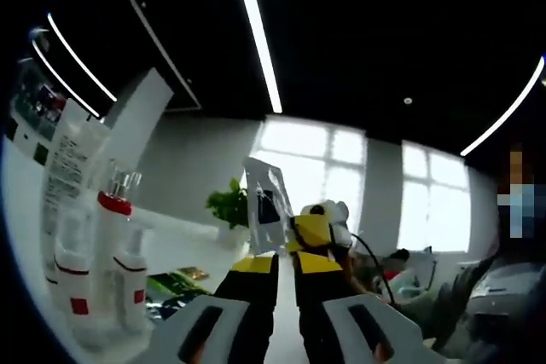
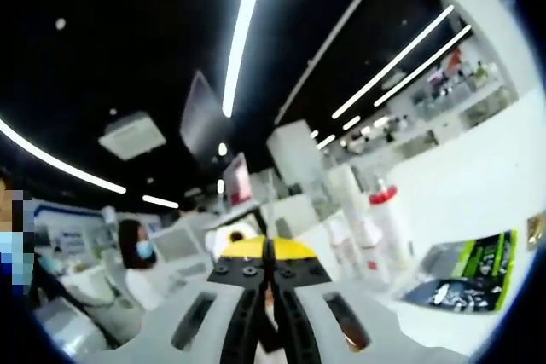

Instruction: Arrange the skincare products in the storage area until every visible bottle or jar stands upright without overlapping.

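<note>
My left gripper (image 1: 286, 260) is shut on a flat, silvery sachet (image 1: 269, 206) that sticks up from its yellow-tipped jaws. Just right of it the yellow and white tip of my right gripper (image 1: 317, 226) comes in, trailing a cable. White bottles with red caps and bands (image 1: 111, 262) and a tall white tube (image 1: 72, 168) stand together on a white surface at the left. In the right gripper view my right gripper (image 2: 270, 253) is shut with nothing in it. The same red-capped bottle (image 2: 382, 226) and tube (image 2: 350, 198) stand to its right. The sachet (image 2: 237, 178) shows above the jaws.
A green and black pack (image 2: 469, 283) lies flat on the white surface (image 2: 478, 193) at the right. A green plant (image 1: 229, 204) stands behind the sachet. People sit or stand in the room behind, one (image 2: 138, 266) at the left, another (image 1: 503, 287) at the right edge.
</note>
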Motion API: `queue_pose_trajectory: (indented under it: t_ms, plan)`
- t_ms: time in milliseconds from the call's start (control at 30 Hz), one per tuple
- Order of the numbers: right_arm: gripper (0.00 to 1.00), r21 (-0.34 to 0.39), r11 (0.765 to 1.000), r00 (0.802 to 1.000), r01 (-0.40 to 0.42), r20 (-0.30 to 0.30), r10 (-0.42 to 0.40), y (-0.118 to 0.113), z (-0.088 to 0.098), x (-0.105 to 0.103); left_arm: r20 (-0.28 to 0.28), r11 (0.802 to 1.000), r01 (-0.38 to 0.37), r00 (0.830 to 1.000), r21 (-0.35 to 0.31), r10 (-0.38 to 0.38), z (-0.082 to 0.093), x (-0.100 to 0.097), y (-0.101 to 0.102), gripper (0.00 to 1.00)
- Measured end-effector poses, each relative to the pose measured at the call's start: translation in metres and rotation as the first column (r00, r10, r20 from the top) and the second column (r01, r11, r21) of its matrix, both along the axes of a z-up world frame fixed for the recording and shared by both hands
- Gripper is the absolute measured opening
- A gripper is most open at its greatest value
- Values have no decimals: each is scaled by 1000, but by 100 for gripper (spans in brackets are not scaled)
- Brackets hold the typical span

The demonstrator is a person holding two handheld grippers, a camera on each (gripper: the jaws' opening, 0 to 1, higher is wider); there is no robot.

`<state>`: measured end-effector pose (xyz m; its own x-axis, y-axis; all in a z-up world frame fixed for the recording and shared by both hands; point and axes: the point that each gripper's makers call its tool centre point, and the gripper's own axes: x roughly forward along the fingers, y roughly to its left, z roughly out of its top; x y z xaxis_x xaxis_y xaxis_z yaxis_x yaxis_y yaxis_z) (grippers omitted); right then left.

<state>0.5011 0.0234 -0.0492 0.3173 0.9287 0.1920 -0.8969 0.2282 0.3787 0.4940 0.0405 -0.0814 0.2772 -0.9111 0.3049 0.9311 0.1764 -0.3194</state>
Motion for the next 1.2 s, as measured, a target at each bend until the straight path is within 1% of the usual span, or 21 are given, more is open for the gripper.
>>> queue_pose_trajectory:
  t_ms: [33, 100, 167, 267, 300, 333, 367, 400, 467, 500, 533, 600, 633, 667, 700, 733, 767, 867, 1067, 1133, 1200]
  plan:
    - [0, 6, 1000, 1000, -3, -2, 3, 0, 1, 0, -8, 1000, 1, 1000, -10, -1, 1, 1, 1, 13]
    - [0, 15, 1000, 1000, -9, -6, 9, 0, 1, -2, -25, 999, 3, 1000, -33, -3, 2, 2, 1, 23]
    - [0, 7, 1000, 1000, -11, -14, 11, 1, -1, -2, -36, 998, 4, 999, -57, -6, 6, 4, 3, 30]
    - [0, -5, 1000, 1000, -17, -24, 16, 3, -4, -1, -44, 997, -3, 999, -81, 0, 10, 6, 7, 34]
    - [0, -19, 1000, 1000, -14, -25, 14, 4, -6, -2, -41, 996, -17, 999, -84, 14, 11, 6, 8, 33]
    - [0, -31, 999, 1000, -8, -23, 7, 5, -8, -1, -39, 996, -34, 999, -86, 31, 11, 7, 9, 30]
    - [0, -42, 999, 1000, -2, -21, 1, 6, -10, -1, -39, 995, -38, 999, -87, 35, 11, 7, 11, 20]
    - [0, -49, 999, 1000, 3, -19, -4, 6, -12, 0, -47, 995, -43, 998, -90, 39, 10, 8, 14, 14]
    - [0, -55, 998, 1000, 7, -14, -7, 7, -12, 0, -113, 993, -64, 992, -99, 53, 9, 15, 19, 7]
    - [0, -77, 997, 1000, 18, -4, -18, 7, -14, 1, -155, 993, -73, 986, -91, 59, 7, 18, 20, 6]
    - [0, -108, 993, 998, 54, 31, -51, 6, -17, 4, -177, 993, -72, 983, -91, 55, 6, 17, 20, 5]
    - [0, -138, 986, 993, 92, 86, -80, 8, -20, 6, -192, 993, -91, 979, -73, 76, 2, 19, 19, 2]
    - [0, -158, 981, 989, 112, 113, -95, 9, -22, 7, -191, 991, -133, 974, -24, 126, -4, 22, 18, 1]
    - [0, -192, 970, 981, 149, 150, -121, 9, -26, 11, -185, 987, -163, 969, 6, 162, -7, 24, 18, 1]
    - [0, -210, 960, 972, 186, 182, -148, 8, -29, 16, -176, 981, -191, 965, 27, 193, -9, 26, 19, 1]
    - [1, -219, 951, 964, 217, 202, -174, 7, -31, 21, -167, 977, -210, 962, 42, 214, -9, 27, 20, 0]
    - [1, -230, 945, 959, 231, 216, -182, 7, -34, 24, -164, 974, -220, 960, 49, 225, -9, 27, 20, 0]
    - [3, -240, 944, 963, 227, 202, -180, 9, -38, 28, -165, 970, -232, 957, 68, 240, -11, 29, 23, 0]
    - [4, -231, 945, 963, 231, 191, -188, 6, -36, 30, -179, 976, -214, 959, 47, 219, -8, 30, 25, 0]
    - [2, -232, 946, 967, 227, 167, -192, 5, -36, 29, -171, 974, -221, 959, 48, 226, -9, 30, 24, 0]
    - [2, -237, 944, 968, 229, 160, -194, 4, -35, 29, -153, 973, -228, 960, 47, 232, -10, 32, 23, 1]
